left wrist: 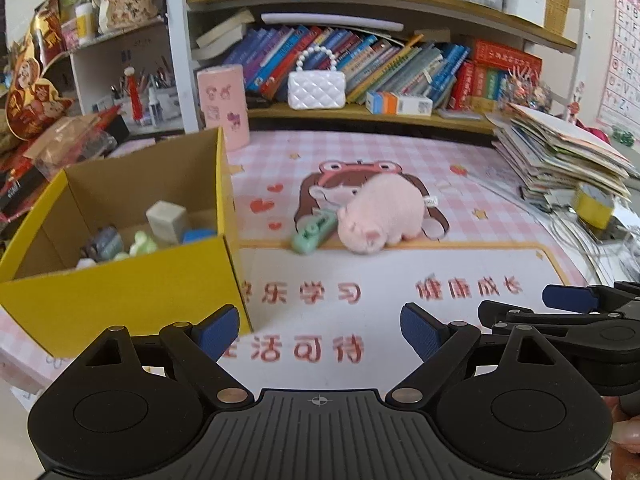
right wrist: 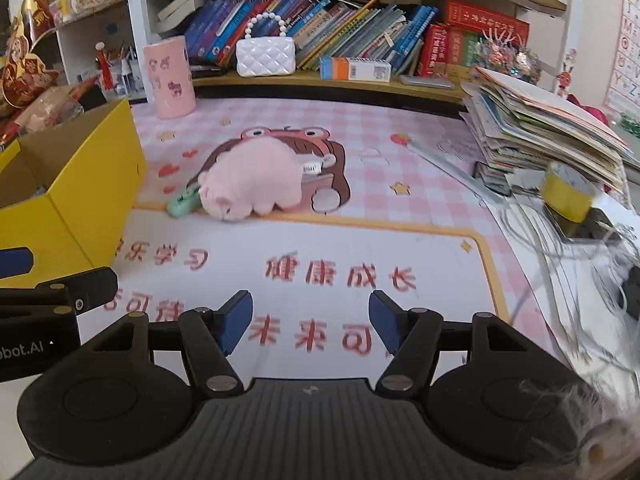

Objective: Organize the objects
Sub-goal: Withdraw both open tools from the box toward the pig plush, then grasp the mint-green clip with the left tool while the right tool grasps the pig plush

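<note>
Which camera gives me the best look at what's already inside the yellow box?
The left wrist view. It looks down over the near wall of the yellow box, so the small items on its floor show. The right wrist view catches only the box's corner and outer side at the left edge; its contents are hidden there.

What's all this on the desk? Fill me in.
A person with a gripper in each hand is tidying small things into a yellow box. A few pieces already lie inside it. A pink plush pig and a green item beside it are still out on the pink desk mat. The left gripper and right gripper are both open and empty, short of the toys.
</note>
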The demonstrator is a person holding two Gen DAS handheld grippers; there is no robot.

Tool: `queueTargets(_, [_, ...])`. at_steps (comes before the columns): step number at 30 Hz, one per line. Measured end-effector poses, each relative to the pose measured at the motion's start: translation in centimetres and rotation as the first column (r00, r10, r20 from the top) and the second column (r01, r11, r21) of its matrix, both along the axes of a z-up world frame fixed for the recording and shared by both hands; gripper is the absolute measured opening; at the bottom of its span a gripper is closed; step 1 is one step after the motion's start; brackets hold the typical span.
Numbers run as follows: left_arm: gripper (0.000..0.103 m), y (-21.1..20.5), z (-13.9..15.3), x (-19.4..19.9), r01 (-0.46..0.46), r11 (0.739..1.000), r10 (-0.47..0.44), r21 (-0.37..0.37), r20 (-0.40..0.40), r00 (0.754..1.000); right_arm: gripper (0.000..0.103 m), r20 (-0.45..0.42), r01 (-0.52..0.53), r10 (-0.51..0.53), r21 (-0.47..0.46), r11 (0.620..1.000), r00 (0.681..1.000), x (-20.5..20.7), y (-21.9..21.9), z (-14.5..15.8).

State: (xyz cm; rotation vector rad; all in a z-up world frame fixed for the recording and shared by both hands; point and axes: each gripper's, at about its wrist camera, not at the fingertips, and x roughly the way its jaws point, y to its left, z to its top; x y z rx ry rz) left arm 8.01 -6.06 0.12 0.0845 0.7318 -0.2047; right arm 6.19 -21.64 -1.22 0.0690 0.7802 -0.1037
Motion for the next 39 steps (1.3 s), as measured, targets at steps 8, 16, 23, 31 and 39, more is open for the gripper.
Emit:
queueTargets(8, [0.081,-2.0,-0.1,2.2,-0.036,0.999,0.037,0.032,-0.002,0.999,0.062,-0.005,-0.028,0.028,0.039,0.999,1.000,3.1,-2.3,-0.5])
queueTargets(16, [0.052,-3.9,-0.6,5.4,-0.075,0.995,0.075,0.065,0.002,0.997,0.062,0.013,-0.035,0.035,0.046,0.998,0.999,6.5,-4.3,-0.6])
queueTargets(23, [0.032,-5.2,-2.7,9.3,-0.181,0.978,0.183,0.101,-0.018,0.983,0.062,0.027,-0.052,0.050,0.055,0.997,0.998,9.6,-5.3,-0.6])
queueTargets(31, [0.034,-6.2,-5.6,14.3,-0.219,0.968,0.230,0.119,-0.080,0.970,0.062,0.026,-0.073,0.071,0.057,0.996,0.997,11.7,-6.1,-0.7])
queueTargets(39, [0.036,-6.5,-6.9,16.9,-0.241,0.960,0.255,0.147,-0.091,0.963,0.062,0.011,-0.053,0.052,0.061,0.997,0.999,13.0,-7.7,-1.1])
